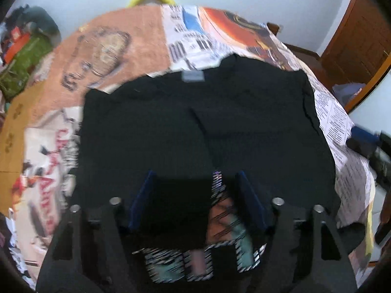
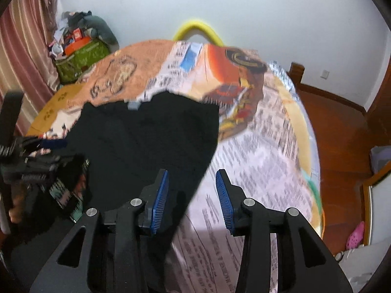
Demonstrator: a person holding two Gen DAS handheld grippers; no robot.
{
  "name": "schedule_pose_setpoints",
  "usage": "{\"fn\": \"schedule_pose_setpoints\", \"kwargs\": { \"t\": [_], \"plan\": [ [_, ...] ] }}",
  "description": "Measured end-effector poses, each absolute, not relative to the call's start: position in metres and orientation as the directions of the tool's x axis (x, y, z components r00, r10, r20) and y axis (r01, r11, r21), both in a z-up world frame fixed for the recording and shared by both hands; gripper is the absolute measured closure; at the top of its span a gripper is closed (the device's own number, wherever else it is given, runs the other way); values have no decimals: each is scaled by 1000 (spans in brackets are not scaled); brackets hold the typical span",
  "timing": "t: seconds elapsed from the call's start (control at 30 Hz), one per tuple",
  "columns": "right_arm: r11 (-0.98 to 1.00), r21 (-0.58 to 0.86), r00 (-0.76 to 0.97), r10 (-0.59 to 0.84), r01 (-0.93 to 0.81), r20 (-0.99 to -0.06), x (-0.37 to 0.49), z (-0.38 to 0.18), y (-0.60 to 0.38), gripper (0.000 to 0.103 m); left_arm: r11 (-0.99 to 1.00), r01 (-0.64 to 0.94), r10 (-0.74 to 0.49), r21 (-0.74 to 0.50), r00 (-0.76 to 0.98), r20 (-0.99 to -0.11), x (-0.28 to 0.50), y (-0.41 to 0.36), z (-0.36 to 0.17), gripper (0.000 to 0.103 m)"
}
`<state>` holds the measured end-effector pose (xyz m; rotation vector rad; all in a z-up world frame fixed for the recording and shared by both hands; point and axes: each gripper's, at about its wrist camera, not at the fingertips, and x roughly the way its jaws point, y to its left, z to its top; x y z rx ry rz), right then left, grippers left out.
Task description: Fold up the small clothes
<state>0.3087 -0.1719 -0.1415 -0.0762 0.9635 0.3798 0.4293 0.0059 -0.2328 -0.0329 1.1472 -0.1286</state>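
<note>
Home: curtain (image 2: 22, 36), wooden floor (image 2: 342, 131)

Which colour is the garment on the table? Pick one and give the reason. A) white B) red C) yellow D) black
D: the garment spread on the printed tablecloth is black, with only a small pale label at its far edge.

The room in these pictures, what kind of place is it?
Probably a room in a home: a round table under a printed cloth, a striped curtain, a wood floor and pink slippers.
</note>
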Motion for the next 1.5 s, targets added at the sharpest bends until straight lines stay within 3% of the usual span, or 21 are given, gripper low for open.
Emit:
{"fn": "schedule_pose_setpoints", "kwargs": {
  "t": [0.1, 0.2, 0.27, 0.33, 0.43, 0.63, 0.7, 0.77, 0.83, 0.87, 1.1, 1.33, 1.4, 1.5],
  "plan": [
    [921, 84, 489, 277, -380, -827, 302, -156, -167, 67, 991, 83, -128, -102, 418, -899, 438, -4, -238, 43],
    [909, 69, 476, 278, -410, -834, 294, -167, -163, 67, 991, 98, -123, -88, 440, -890, 448, -9, -236, 64],
    [902, 74, 469, 290, -425, -834, 290, -170, -161, 67, 992, 102, -115, -77, 451, -885, 452, -9, -232, 95],
    [903, 71, 480, 290, -424, -828, 289, -170, -159, 67, 991, 101, -121, -84, 456, -882, 453, -7, -227, 101],
    [896, 79, 488, 309, -436, -816, 289, -170, -155, 66, 991, 95, -126, -91, 493, -861, 450, 2, -215, 102],
    [892, 76, 469, 306, -446, -829, 296, -182, -145, 58, 995, 102, -35, 19, 496, -868, 447, 13, -213, 101],
    [891, 97, 451, 314, -443, -836, 298, -178, -146, 58, 995, 100, -24, 29, 499, -866, 442, 23, -211, 93],
    [894, 107, 459, 323, -435, -828, 301, -171, -150, 58, 996, 81, -23, 22, 513, -858, 439, 42, -205, 68],
    [905, 87, 493, 305, -417, -815, 308, -161, -155, 58, 999, 35, 10, 35, 544, -839, 436, 66, -198, 52],
    [910, 78, 505, 296, -406, -811, 312, -158, -157, 58, 999, 12, 27, 40, 551, -834, 436, 78, -197, 50],
    [936, 104, 531, 279, -335, -800, 353, -156, -161, 57, 991, -130, 34, -33, 484, -874, 455, 157, -224, 50],
    [947, 165, 496, 287, -275, -820, 391, -179, -149, 57, 969, -173, -97, -176, 390, -916, 491, 179, -266, 50],
    [953, 175, 507, 281, -247, -815, 399, -184, -146, 66, 959, -179, -142, -220, 365, -920, 503, 179, -274, 50],
    [955, 164, 514, 273, -247, -813, 405, -184, -139, 87, 942, -194, -194, -274, 350, -916, 514, 178, -280, 77]
  ]
}}
